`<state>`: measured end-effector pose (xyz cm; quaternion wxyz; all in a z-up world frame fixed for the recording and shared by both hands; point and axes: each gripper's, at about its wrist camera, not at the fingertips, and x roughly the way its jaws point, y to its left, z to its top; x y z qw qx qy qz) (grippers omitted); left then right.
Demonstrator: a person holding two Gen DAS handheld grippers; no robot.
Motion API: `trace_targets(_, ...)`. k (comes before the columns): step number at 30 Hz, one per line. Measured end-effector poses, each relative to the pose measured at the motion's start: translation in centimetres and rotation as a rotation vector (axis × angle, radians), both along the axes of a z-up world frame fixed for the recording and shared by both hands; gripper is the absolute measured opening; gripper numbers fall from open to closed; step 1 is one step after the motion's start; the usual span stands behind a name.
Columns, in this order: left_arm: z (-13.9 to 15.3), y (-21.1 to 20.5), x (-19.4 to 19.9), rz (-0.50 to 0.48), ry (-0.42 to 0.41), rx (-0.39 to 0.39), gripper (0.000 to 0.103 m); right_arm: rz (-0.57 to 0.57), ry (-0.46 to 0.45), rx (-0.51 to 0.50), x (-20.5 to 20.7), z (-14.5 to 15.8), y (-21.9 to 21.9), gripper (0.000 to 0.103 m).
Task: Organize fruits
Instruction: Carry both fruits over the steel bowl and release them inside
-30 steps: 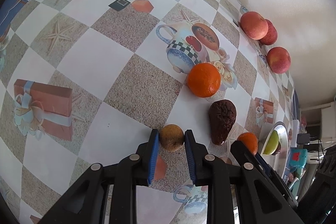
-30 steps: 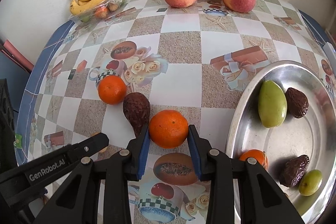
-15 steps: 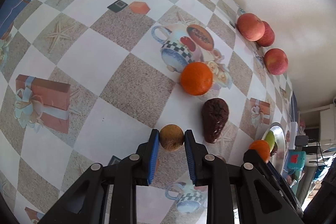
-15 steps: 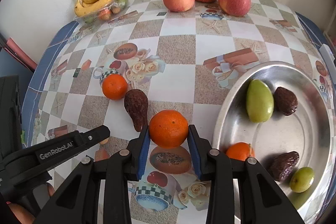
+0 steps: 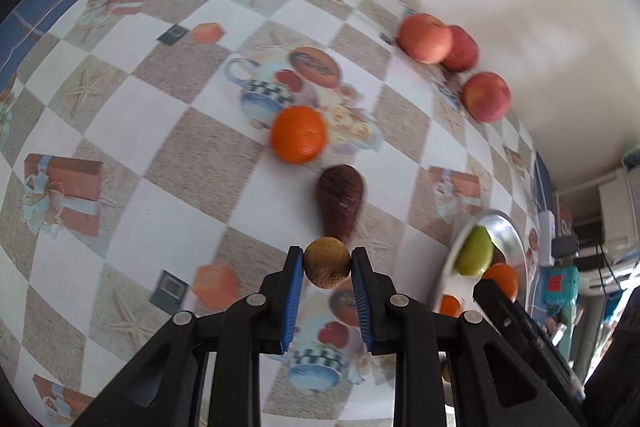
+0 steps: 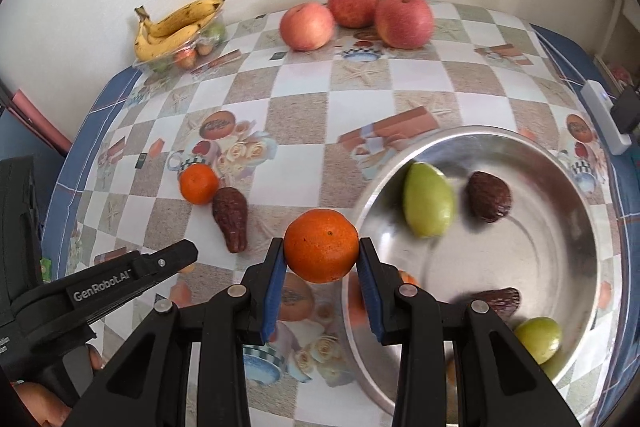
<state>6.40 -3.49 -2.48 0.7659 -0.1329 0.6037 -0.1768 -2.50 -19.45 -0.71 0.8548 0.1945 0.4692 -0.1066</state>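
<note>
My right gripper (image 6: 321, 251) pinches an orange (image 6: 321, 245), held above the tablecloth just left of the steel bowl (image 6: 568, 183); its rim lies to the gripper's right. My left gripper (image 5: 327, 264) clamps a small brown kiwi-like fruit (image 5: 327, 263), farther from the bowl.

Orange mandarin (image 6: 321, 245); brown kiwi (image 5: 327, 263); checked beige-and-white tablecloth (image 6: 372, 83); silver bowl (image 6: 520, 239).
</note>
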Motion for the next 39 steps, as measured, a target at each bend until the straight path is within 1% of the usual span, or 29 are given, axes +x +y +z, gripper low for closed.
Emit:
trace_targets(4,0.5,-1.9,-1.3,-0.060,-0.024,0.007,0.026,-0.046,-0.007,-0.002,-1.3,0.4,-1.8,0.037)
trace_targets(9,0.8,-5.0,-3.6,-0.173,-0.042,0.014,0.026,-0.120,-0.019,0.018,-3.1,0.8,-4.4,0.037)
trace_targets(14,1.1,-8.0,-6.0,-0.293,-0.066,0.030,0.026,-0.194,0.028,-0.006,-4.3,0.2,-6.7,0.037)
trace_targets(18,1.2,-9.8,-7.4,-0.374,-0.081,0.033,0.027,-0.261,0.072,0.053,-5.3,-1.3,-8.8,0.037)
trace_targets(21,1.0,-10.6,-8.2,-0.417,-0.085,0.035,0.027,-0.273,0.070,0.073,-5.7,-1.5,-9.3,0.038)
trace_targets(27,0.6,-10.6,-8.1,-0.426,-0.080,0.038,0.030,-0.267,0.068,0.076,-5.6,-1.5,-9.2,0.038)
trace_targets(32,0.6,-10.4,-8.0,-0.422,-0.082,0.040,0.030,-0.267,0.070,0.080,-5.5,-1.5,-9.1,0.039)
trace_targets(34,0.6,-10.1,-7.7,-0.409,-0.079,0.044,0.031,-0.261,0.071,0.079,-5.4,-1.5,-8.9,0.039)
trace_targets(36,0.3,-9.9,-7.3,-0.392,-0.070,0.057,0.034,-0.257,0.074,0.079,-5.3,-1.5,-8.8,0.039)
trace_targets(39,-0.1,-9.1,-6.6,-0.362,-0.049,0.062,0.035,-0.255,0.074,0.079,-5.2,-1.4,-8.7,0.039)
